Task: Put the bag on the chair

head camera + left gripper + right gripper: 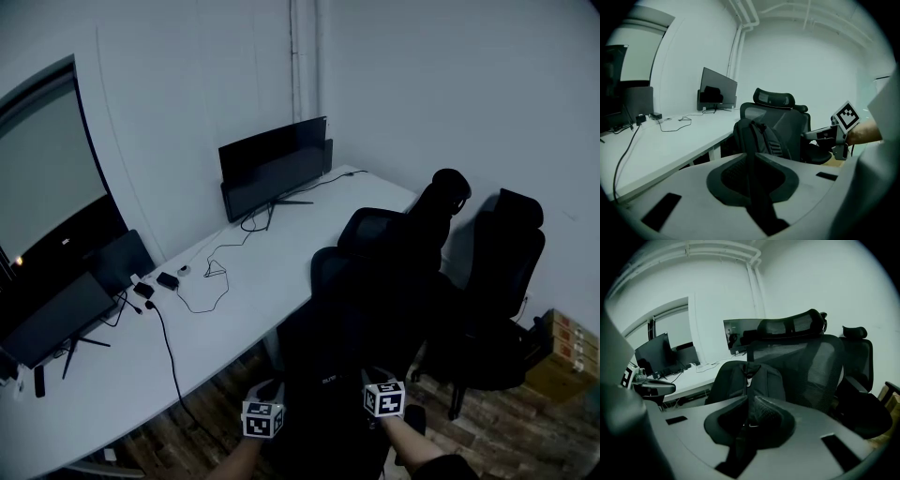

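1. Head view: dim room. Black bag [328, 375] sits low-centre, held between the left gripper [270, 394] and right gripper [379, 380], one on each side near its top. The nearer chair [377, 232] is just beyond the bag, and a second chair [506, 253] is to its right by the wall. White desk [281, 272] w/ monitor [274, 169] runs along the left.
2. Left gripper view: jaws nearly together, pinched on a dark strap [758, 199] that runs through the gap and up to the bag. Bag stands upright in front of the chair's mesh back. Right gripper shows at the right edge, level w/ the bag top.
3. Right gripper view: same story. Jaws are closed down on dark bag webbing or fabric, w/ no free gap showing. Bag body is just ahead, w/ the chair back and headrest right behind it. Can't tell from any view if the bag's base is touching the seat or hanging clear, as the seat is hidden behind the bag.
4. Step in hand, as I read it: carry and place. Both grips are on, and the bag is up at the chair but not let go.
5. Next move calls for: bring the bag over the seat centre, lower both sides evenly so it lands upright vs the backrest, then spread the jaws once the straps go slack. Risk: the chair may roll or swivel if nudged.
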Tool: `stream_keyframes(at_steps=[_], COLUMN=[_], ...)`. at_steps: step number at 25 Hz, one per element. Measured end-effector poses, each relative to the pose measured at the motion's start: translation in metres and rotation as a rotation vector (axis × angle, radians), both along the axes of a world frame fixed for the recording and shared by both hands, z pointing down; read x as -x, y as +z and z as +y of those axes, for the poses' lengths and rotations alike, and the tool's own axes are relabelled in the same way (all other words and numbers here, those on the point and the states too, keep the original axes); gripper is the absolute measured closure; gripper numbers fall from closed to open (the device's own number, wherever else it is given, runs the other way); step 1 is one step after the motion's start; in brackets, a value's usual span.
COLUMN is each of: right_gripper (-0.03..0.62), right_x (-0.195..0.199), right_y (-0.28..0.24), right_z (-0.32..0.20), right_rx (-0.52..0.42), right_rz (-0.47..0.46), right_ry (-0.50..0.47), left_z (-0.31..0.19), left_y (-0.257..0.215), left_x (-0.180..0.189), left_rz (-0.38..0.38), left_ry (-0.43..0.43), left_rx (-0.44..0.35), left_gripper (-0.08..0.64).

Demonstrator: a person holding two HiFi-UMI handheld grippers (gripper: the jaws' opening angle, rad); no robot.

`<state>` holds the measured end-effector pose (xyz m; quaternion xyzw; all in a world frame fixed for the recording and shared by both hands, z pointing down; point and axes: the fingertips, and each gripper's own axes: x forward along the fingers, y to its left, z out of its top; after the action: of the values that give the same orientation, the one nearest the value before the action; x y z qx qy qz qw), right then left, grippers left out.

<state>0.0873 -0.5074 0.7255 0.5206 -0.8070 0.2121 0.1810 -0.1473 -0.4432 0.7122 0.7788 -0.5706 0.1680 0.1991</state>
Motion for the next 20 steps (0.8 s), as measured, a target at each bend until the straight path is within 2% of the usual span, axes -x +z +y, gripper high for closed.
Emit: stream_keyframes(at_steps=[7,20], right_gripper=[0.534,0.537], right_x=[0.009,0.040], right_y=[-0.027,-0.068], right_z=[0.061,0.175], right_rx=[-0.044,-0.095], right_rz=[-0.023,-0.107], right_ry=[0.004,0.025], left_z=[0.062,0.173], left_y=[-0.032,-0.084], left_x=[-0.001,0.024], left_rz=[-0.001,0.015], left_ry=[0.036,0.078], left_rx=[-0.065,-0.195], left_gripper=[0.533,0.540])
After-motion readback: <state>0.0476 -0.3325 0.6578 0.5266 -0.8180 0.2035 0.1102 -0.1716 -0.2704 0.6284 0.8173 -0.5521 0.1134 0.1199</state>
